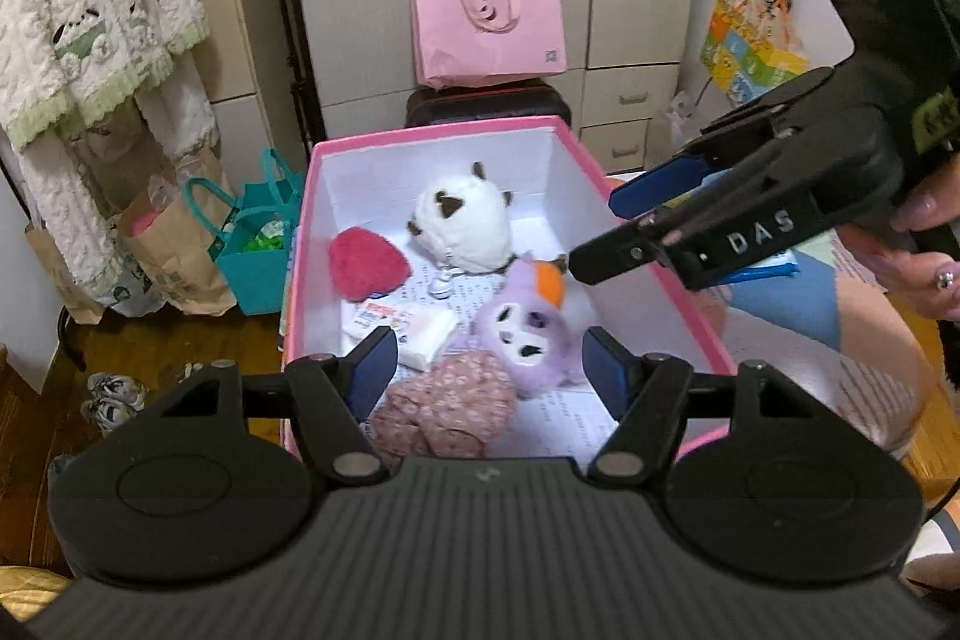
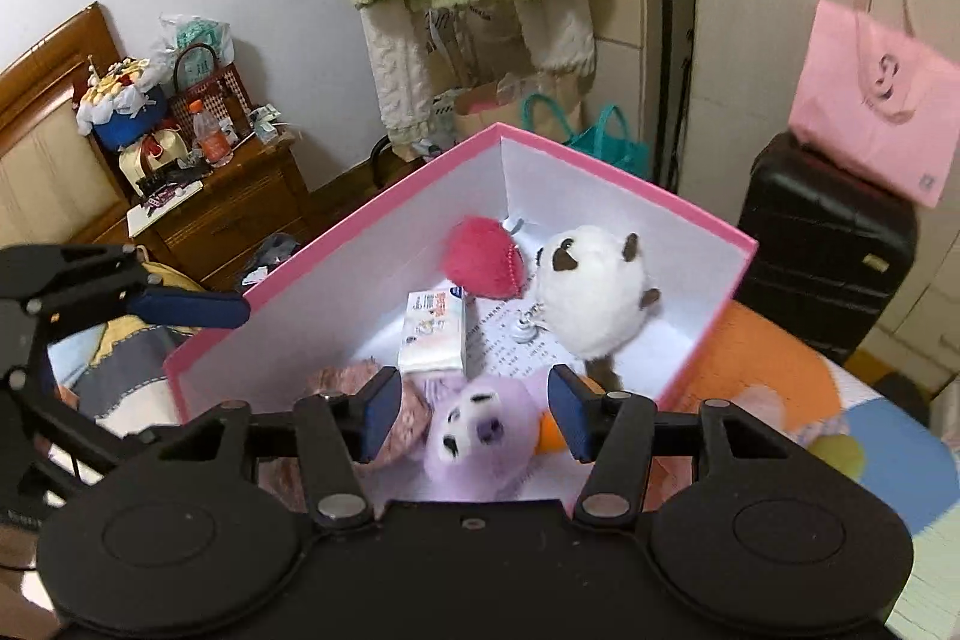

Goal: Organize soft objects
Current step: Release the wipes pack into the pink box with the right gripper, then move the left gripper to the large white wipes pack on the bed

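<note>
Left gripper hovering released over the near end of the pink box, blue pads spread wide and gripping nothing. Framing, just beyond the pads, the purple plush lying inside the box, with the floral fabric bundle touching it on the near side, the tissue pack beside it toward the box's left wall, and the red plush and white plush further in toward the far wall. Showing the right gripper reaching in above the box's right wall, slightly parted and carrying nothing.

Right gripper also hanging released, directly above the purple plush at the near end of the box. Judging the soft things already gathered inside; probably best lifting clear straight up, keeping pads wide so no fur snags, and avoiding the box walls and the other gripper near the box's left wall.
</note>
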The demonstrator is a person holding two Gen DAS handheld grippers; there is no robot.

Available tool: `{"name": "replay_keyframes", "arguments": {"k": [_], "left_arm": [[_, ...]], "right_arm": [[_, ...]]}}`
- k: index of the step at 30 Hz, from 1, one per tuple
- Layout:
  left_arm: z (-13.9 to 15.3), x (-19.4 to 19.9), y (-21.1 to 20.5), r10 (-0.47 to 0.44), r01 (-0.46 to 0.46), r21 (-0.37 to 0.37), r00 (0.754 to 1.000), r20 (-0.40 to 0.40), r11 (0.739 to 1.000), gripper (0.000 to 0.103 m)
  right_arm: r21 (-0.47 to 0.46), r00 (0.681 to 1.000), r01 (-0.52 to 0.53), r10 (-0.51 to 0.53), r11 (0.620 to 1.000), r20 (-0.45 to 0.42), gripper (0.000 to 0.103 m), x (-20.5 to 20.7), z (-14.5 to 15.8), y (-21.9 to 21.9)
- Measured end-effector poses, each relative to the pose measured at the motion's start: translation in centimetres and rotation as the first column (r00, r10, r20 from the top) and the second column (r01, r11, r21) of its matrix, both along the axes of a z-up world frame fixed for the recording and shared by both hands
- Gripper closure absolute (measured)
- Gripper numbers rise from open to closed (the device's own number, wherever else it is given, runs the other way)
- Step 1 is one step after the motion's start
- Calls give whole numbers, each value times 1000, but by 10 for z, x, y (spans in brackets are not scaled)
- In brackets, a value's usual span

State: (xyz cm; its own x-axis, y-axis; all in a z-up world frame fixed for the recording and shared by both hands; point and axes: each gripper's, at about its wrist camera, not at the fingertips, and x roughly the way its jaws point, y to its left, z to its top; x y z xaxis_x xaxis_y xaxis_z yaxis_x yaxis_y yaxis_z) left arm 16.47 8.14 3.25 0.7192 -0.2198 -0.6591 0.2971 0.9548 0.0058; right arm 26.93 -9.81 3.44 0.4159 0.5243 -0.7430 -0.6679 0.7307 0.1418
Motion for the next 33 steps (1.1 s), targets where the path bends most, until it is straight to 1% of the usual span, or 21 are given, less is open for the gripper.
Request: {"name": "replay_keyframes", "arguments": {"k": [6, 12, 18, 19, 25, 30, 33], "left_arm": [[15, -24, -17, -33, 33, 3, 999, 24, 999, 31], [26, -42, -36, -85, 86, -8, 996, 13, 996, 29], [31, -54, -68, -145, 145, -1, 989, 23, 989, 25], [31, -55, -74, -156, 156, 0, 987, 27, 988, 22], [25, -52, -114, -246, 247, -19, 969, 21, 969, 22], [17, -40, -144, -294, 294, -58, 956, 9, 954, 22], [11, -30, -160, -318, 318, -77, 948, 2, 945, 22]], "right_arm": [[-22, 997, -4, 6, 1000, 79, 43, -40, 19, -21], [-48, 988, 5, 2, 999, 154, 43, -75, 37, -48], [-28, 976, 36, -29, 999, 218, 43, -102, 52, -89], [-23, 974, 42, -36, 999, 225, 43, -105, 52, -96], [14, 960, 83, -84, 996, 268, 43, -124, 48, -143], [41, 954, 120, -127, 992, 271, 42, -127, 30, -181], [40, 948, 138, -143, 990, 284, 42, -127, 16, -199]]}}
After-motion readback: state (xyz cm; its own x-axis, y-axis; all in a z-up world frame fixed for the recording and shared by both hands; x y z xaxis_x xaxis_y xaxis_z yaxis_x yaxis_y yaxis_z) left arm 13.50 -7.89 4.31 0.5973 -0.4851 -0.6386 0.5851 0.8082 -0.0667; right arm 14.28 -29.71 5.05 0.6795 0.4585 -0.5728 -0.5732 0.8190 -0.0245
